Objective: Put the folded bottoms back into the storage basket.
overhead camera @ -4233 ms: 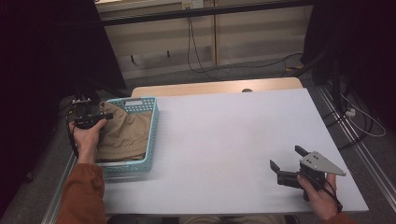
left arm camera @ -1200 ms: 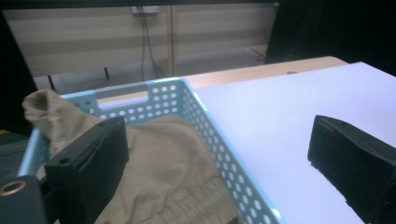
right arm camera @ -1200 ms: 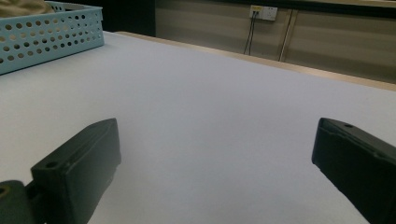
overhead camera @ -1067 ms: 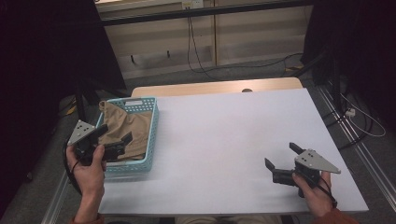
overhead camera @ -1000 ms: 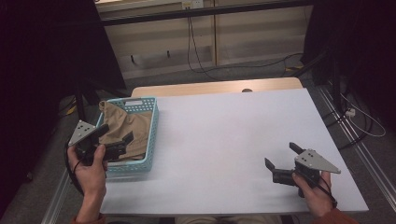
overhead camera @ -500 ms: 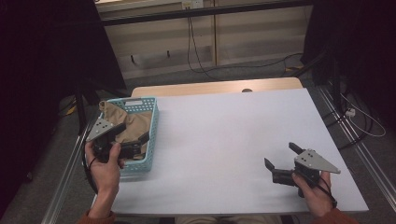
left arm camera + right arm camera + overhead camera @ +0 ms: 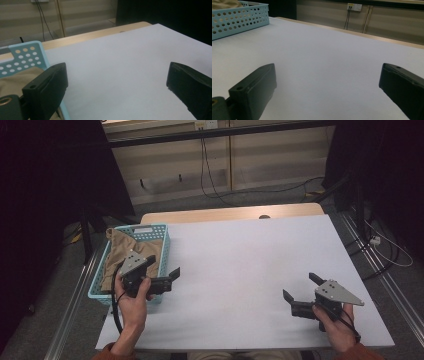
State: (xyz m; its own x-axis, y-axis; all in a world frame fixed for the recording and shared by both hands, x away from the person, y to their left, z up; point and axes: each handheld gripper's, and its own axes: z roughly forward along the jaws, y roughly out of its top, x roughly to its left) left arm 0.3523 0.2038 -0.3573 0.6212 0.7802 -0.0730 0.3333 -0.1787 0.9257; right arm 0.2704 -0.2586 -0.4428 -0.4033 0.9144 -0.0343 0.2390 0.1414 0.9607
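cloth (image 7: 127,254) in basket (image 7: 165,245), basket at table (image 7: 250,260) left edge

One table (image 7: 240,260) stands under a white top. One blue basket (image 7: 152,231) sits at the table's left edge, and one tan cloth (image 7: 120,251) lies inside that basket. Two grippers are in hand: one left gripper (image 7: 167,279) over the table by the basket's near right corner, one right gripper (image 7: 298,293) near the table's front right corner. Each shows two black jaws.
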